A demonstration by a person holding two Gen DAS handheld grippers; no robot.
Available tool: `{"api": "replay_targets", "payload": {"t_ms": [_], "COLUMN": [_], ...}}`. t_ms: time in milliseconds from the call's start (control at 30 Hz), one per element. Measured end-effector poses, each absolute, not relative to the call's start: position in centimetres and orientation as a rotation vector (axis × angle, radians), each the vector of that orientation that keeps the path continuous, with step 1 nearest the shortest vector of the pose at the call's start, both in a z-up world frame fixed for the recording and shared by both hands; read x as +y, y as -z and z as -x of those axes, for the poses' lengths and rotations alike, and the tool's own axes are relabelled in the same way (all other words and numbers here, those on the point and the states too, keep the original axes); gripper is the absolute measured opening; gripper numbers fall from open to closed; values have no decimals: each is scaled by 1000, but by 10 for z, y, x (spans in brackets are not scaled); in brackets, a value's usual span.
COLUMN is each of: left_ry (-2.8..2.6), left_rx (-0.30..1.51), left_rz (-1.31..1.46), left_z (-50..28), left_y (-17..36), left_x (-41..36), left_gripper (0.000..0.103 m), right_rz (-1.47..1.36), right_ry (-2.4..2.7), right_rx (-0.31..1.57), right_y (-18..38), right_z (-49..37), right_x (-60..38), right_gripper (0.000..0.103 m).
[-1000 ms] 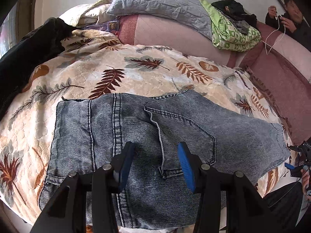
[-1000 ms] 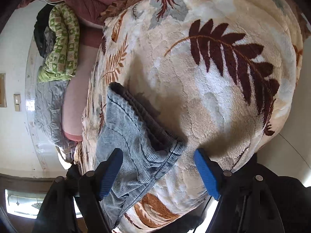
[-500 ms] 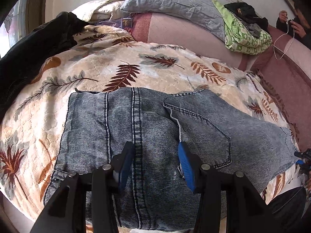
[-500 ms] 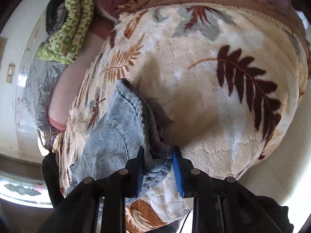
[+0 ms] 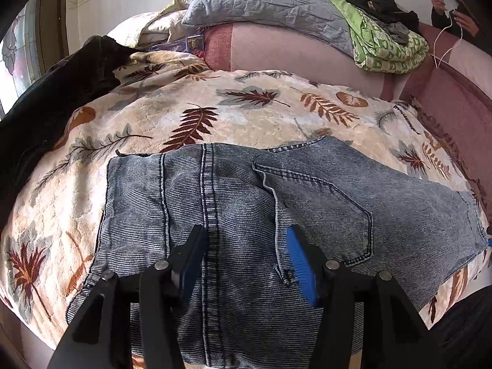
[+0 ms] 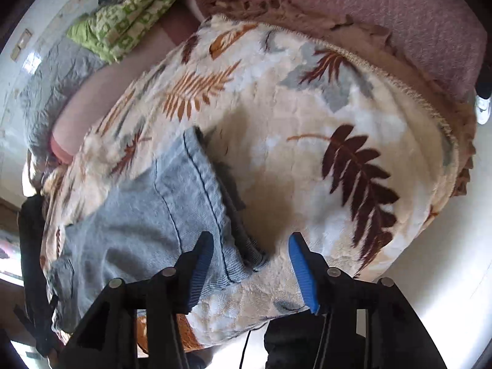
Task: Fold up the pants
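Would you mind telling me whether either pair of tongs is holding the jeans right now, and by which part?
Nothing is held. The left tongs hang open over the seat of the jeans; the right tongs are open around the hem corner, not clamped.

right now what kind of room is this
Most likely a bedroom: the jeans lie on a leaf-print fleece blanket spread over a bed, with a grey quilted pillow and a folded green quilt behind.

Two wrist fisheyes, both close above one bed.
The left wrist view looks across the faded blue denim pants (image 5: 246,215) toward the grey quilted pillow (image 5: 270,3); the right wrist view, rolled sideways, faces their hem (image 6: 215,203). Both share the cream leaf-print fleece blanket (image 5: 246,117).
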State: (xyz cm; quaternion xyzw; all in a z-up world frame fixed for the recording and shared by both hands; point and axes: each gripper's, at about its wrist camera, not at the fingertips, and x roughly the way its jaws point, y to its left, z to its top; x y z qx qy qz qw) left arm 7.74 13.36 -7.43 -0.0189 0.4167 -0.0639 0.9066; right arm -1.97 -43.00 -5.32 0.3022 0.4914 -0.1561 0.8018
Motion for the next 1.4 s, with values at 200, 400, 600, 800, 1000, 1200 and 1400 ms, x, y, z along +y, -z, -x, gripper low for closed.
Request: {"api": "replay_targets", "payload": {"t_ms": [200,400,600,800,1000,1200,1400], "left_ry": [132,121,110,103,102,81,117], "left_rx": [835,855,866,867,872,887,839], "left_rz": [3,-36,-4,-30,-38,-65,-57], "left_z": [-77,-75,-76,-79,-79,-81,-72], "left_y": [72,77,79,81,82,86,66], "left_x": [125,125,135,128,128,126,118], "left_gripper": [56,56,57,57,60,64,64], "right_rz": [-794,-853,-847,-891,-813,-747,-742], "right_ry": [-9,57,47,-183,-124,-200,-176], "right_rx": [946,1092,1055,1140,1173,1231,1195], "right_y": [20,94,53,72,72,82,64], "right_z": [-16,-66,-63,-44,-36,-41,-41], "right_x": [-393,-409,-409,-346,-335,-313,-319], "right_gripper": [66,61,69,71,69,79,76]}}
